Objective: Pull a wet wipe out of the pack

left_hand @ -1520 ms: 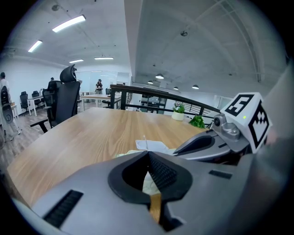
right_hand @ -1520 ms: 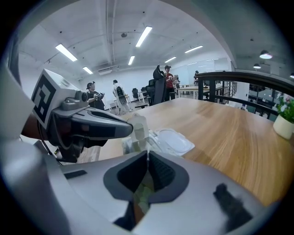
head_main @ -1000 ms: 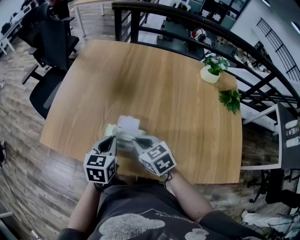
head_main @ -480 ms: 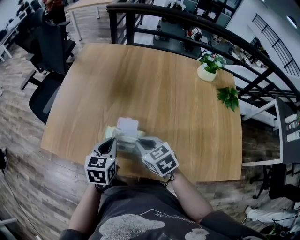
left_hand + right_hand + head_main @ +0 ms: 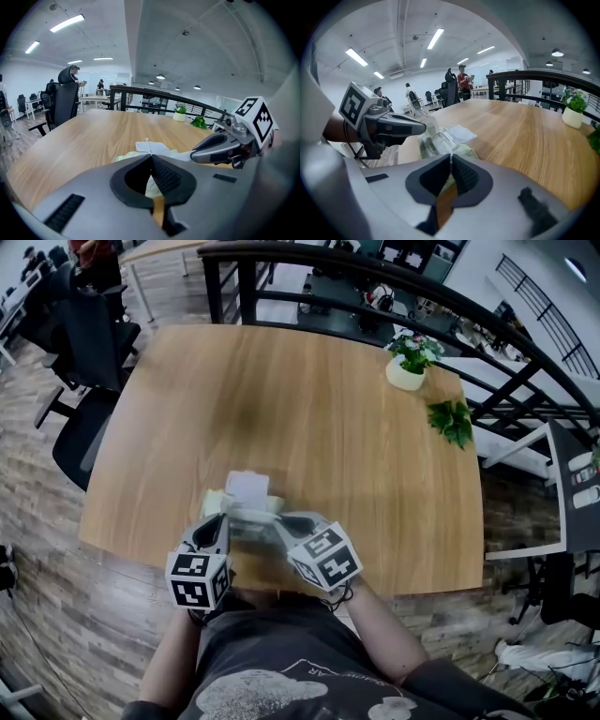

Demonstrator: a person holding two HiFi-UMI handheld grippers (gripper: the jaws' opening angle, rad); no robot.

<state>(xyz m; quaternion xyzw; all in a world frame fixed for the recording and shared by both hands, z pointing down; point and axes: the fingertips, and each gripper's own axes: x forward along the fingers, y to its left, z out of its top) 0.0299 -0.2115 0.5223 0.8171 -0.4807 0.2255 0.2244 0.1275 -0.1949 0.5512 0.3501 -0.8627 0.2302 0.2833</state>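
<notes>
The pale green wipe pack [image 5: 215,501] lies near the table's front edge with its white lid [image 5: 247,486] flipped open to the far side. My left gripper [image 5: 221,519] is shut at the pack's left part. In the right gripper view its tip [image 5: 423,126] pinches a small white tuft of wet wipe [image 5: 431,123] that stands up from the opening. My right gripper [image 5: 279,519] is shut too, with its tip against the pack's right near edge [image 5: 465,152]. I cannot tell whether it pinches the wrapper. From the left gripper view the lid [image 5: 152,147] shows just past my jaws.
The wooden table [image 5: 328,427] stretches away beyond the pack. A potted plant [image 5: 407,367] and a sprig of green leaves [image 5: 451,420] sit at its far right. Black office chairs [image 5: 80,343] stand to the left, and a dark railing [image 5: 375,282] runs behind.
The right gripper has shifted slightly to the right beside the pack. The left gripper and the pack stay where they were, with both pairs of jaws still shut.
</notes>
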